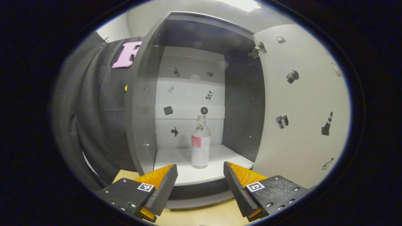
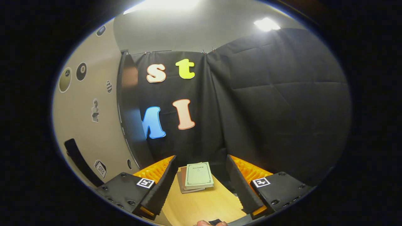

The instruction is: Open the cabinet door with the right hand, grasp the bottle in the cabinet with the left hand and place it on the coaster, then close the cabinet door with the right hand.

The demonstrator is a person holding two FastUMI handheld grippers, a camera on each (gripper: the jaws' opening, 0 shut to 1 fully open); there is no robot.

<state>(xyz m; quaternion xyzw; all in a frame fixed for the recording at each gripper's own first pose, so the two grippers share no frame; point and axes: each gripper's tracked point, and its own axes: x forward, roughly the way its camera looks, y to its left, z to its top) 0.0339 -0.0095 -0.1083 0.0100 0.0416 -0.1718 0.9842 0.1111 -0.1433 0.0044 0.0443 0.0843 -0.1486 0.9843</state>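
Observation:
In the left gripper view the cabinet stands with its door swung wide to the right. A clear bottle with a pink-and-white label and a pale cap stands upright on the white bottom shelf. My left gripper is open, a short way in front of the shelf and level with the bottle's base, touching nothing. In the right gripper view my right gripper is open and holds nothing; the cabinet door with its dark handle stands to its left.
A small stack of booklets lies on the wooden table ahead of the right gripper. Black cloth walls close the back and right. The shelf around the bottle holds nothing else. A fingertip shows at the bottom edge.

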